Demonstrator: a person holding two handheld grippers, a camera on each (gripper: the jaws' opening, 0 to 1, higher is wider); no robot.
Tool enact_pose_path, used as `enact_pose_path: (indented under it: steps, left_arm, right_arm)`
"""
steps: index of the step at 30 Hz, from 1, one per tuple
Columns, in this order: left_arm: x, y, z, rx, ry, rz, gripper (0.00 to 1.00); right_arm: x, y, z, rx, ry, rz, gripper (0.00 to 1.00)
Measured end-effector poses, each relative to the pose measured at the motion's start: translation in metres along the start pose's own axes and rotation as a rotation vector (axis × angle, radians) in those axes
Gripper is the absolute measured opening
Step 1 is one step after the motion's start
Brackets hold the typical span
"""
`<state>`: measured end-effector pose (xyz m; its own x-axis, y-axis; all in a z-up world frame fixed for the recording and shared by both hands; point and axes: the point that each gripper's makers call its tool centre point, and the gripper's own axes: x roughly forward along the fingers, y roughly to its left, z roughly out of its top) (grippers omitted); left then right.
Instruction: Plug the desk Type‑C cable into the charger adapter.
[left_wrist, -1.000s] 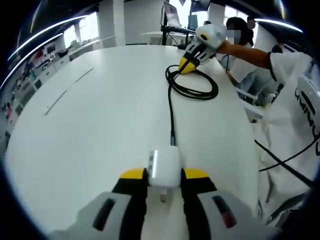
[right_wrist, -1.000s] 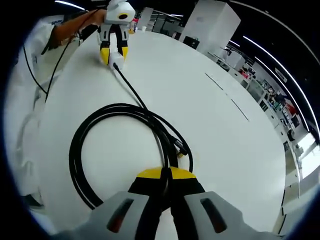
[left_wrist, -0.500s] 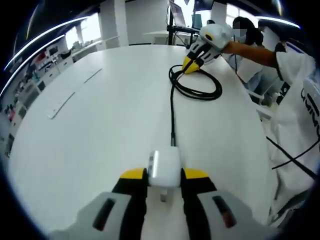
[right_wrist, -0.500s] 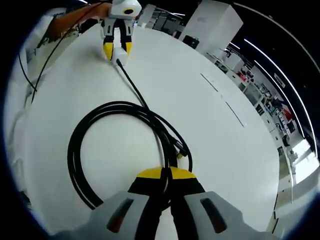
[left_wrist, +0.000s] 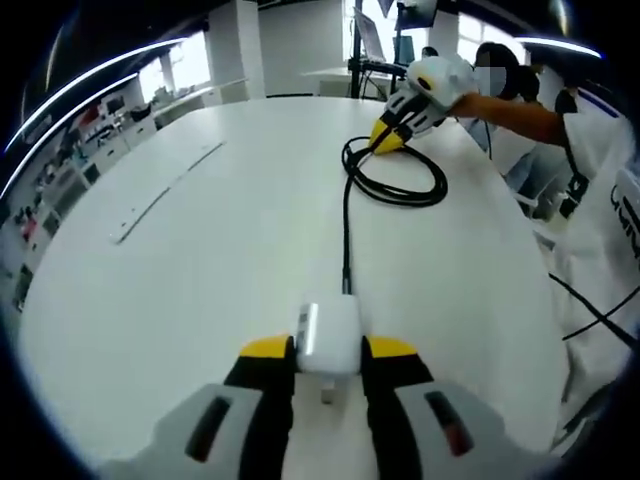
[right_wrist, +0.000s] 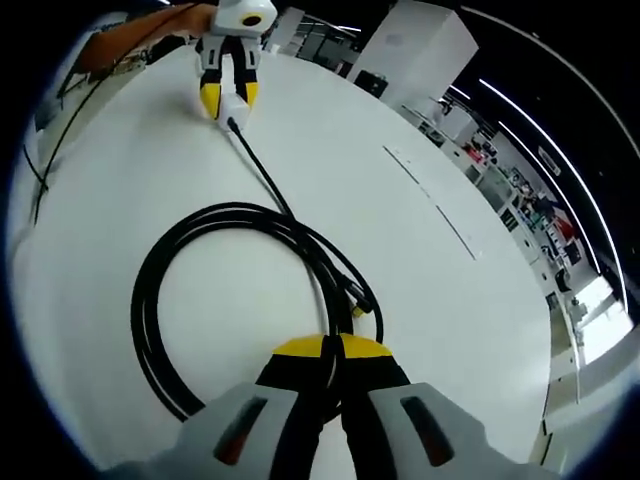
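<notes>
Our left claw (left_wrist: 327, 352) is clamped on the white charger adapter (left_wrist: 329, 333), a light, hard, slick block best pinched across its flat sides, with the black Type-C cable (left_wrist: 346, 225) already meeting its far end. Our right claw (right_wrist: 330, 349) is closed on the limp, springy cable's coil (right_wrist: 240, 300), lying on the white desk (right_wrist: 400, 240) well apart from the adapter, so we judge a hold near the stiff plug steers it better.

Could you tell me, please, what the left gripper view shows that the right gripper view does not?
The left gripper view shows the white charger adapter up close, clamped between the left gripper's yellow-tipped jaws, with the cable's plug meeting its far face, and a person's white-clad arm at the table's right edge.

The right gripper view shows the coil of black cable up close, with the right gripper shut on it, and a loose connector end lying by the coil.

Both show the white table, the cable running from coil to adapter, and the opposite gripper far off.
</notes>
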<state>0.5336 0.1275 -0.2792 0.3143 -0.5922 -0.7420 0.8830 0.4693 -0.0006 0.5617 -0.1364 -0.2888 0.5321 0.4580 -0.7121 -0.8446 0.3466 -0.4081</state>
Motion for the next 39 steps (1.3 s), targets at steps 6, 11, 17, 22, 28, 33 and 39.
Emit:
enact_pose_path:
  steps: [6,11,17,22,28,33,39]
  left_arm:
    - [0.003,0.011,0.002,-0.004,-0.007,0.01,0.25]
    - [0.006,0.025,0.006,0.004,-0.01,0.024,0.25]
    - [0.006,0.029,0.007,0.01,-0.025,0.035,0.25]
    - [0.006,0.029,0.007,0.016,-0.033,0.036,0.25]
    - [0.005,0.032,0.007,0.013,-0.044,0.047,0.27]
    - [0.001,0.032,0.008,-0.029,-0.062,0.058,0.35]
    - [-0.004,0.03,0.009,-0.12,-0.14,0.101,0.36]
  right_arm:
    - [0.003,0.0,0.003,0.002,0.003,-0.011,0.02]
    - [0.009,-0.009,0.005,0.024,-0.005,-0.022,0.02]
    - [0.012,-0.013,0.004,0.039,-0.009,-0.024,0.02]
    - [0.018,-0.019,0.005,0.036,-0.012,-0.023,0.02]
    - [0.018,-0.018,0.008,0.036,-0.038,-0.027,0.03]
    - [0.016,-0.018,0.012,0.03,-0.062,-0.042,0.06]
    - [0.003,-0.014,0.021,0.132,-0.171,-0.065,0.08]
